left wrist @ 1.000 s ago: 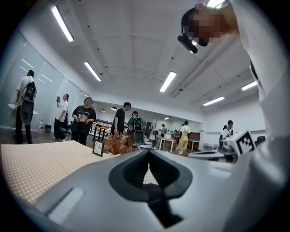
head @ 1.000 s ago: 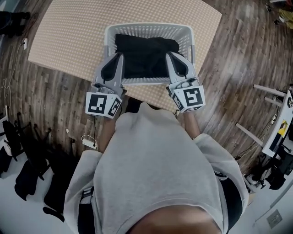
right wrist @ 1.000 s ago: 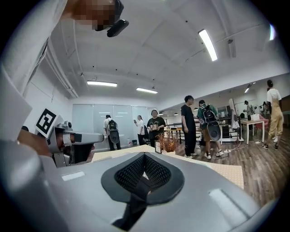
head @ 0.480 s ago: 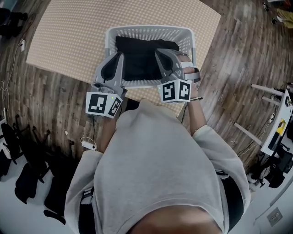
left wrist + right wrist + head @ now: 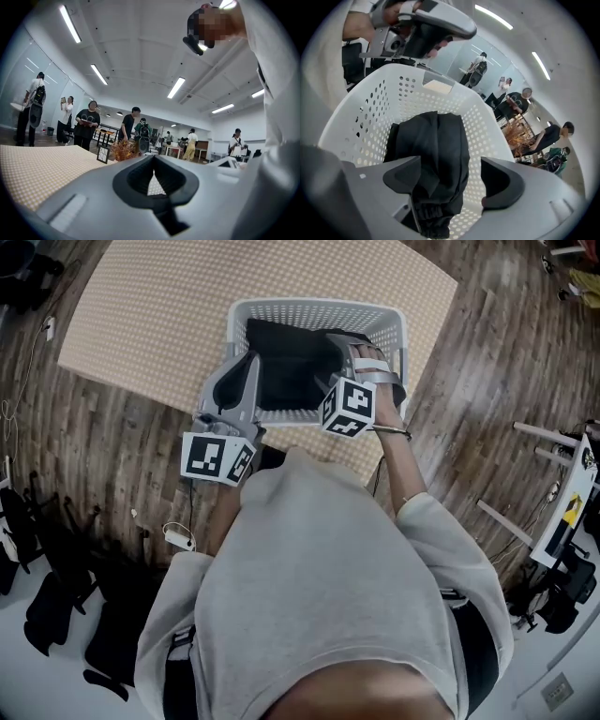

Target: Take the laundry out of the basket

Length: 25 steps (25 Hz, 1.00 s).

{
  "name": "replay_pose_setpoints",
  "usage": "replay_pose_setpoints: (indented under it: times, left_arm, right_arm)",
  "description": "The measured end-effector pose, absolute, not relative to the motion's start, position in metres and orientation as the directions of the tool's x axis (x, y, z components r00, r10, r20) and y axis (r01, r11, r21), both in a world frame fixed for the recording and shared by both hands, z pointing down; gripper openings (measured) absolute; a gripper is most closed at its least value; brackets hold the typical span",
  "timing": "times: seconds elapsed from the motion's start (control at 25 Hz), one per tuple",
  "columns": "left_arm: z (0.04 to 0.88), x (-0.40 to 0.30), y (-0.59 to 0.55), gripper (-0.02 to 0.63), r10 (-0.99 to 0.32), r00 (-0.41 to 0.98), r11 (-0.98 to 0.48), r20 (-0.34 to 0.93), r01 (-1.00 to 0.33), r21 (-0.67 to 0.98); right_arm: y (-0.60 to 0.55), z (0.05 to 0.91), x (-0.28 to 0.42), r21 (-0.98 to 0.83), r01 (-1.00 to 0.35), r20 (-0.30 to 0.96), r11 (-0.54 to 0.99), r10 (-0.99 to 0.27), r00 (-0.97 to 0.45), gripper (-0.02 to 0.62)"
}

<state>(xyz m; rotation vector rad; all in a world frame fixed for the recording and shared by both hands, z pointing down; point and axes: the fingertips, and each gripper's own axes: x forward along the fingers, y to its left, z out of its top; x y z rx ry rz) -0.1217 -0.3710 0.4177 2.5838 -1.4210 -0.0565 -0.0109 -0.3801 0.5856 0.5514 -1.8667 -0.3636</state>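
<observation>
My right hand-held gripper (image 5: pixel 452 180) has just been opening its jaws, which straddle the black laundry (image 5: pixel 436 140) heaped in the white basket (image 5: pixel 361 122) without pinching it yet — it looks soft, light and floppy, so I'd grab a thick fold near the top — and my left hand-held gripper (image 5: pixel 153 161) is closed up, empty.

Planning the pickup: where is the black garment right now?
In the head view it is at upper centre: the black garment lies inside the white basket, which stands on the checked mat.
</observation>
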Motion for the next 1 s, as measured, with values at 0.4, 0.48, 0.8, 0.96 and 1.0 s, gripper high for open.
replay_pose_setpoints:
  times: [0.4, 0.48, 0.8, 0.96, 1.0]
  left_arm:
    - [0.419, -0.122, -0.375, 0.011, -0.845, 0.53, -0.513, 0.067, -0.84, 0.176]
    - [0.42, -0.125, -0.377, 0.011, -0.849, 0.524, -0.506, 0.07, -0.844, 0.176]
    - [0.425, -0.134, -0.384, 0.011, -0.858, 0.507, -0.488, 0.079, -0.854, 0.182]
    - [0.427, -0.134, -0.385, 0.011, -0.856, 0.511, -0.49, 0.083, -0.852, 0.186]
    - [0.428, -0.134, -0.385, 0.011, -0.855, 0.512, -0.491, 0.084, -0.851, 0.187]
  right_arm:
    - [-0.416, 0.661, -0.023, 0.235, -0.121, 0.937, 0.964, -0.258, -0.235, 0.505]
    - [-0.416, 0.68, -0.025, 0.178, -0.121, 0.954, 0.977, -0.201, -0.223, 0.506]
    - [-0.392, 0.741, -0.04, -0.012, -0.119, 0.981, 0.993, -0.011, -0.195, 0.46]
    - [-0.382, 0.746, -0.044, -0.084, -0.114, 0.979, 0.99, 0.061, -0.192, 0.4]
    - [-0.38, 0.746, -0.045, -0.096, -0.109, 0.979, 0.989, 0.073, -0.192, 0.377]
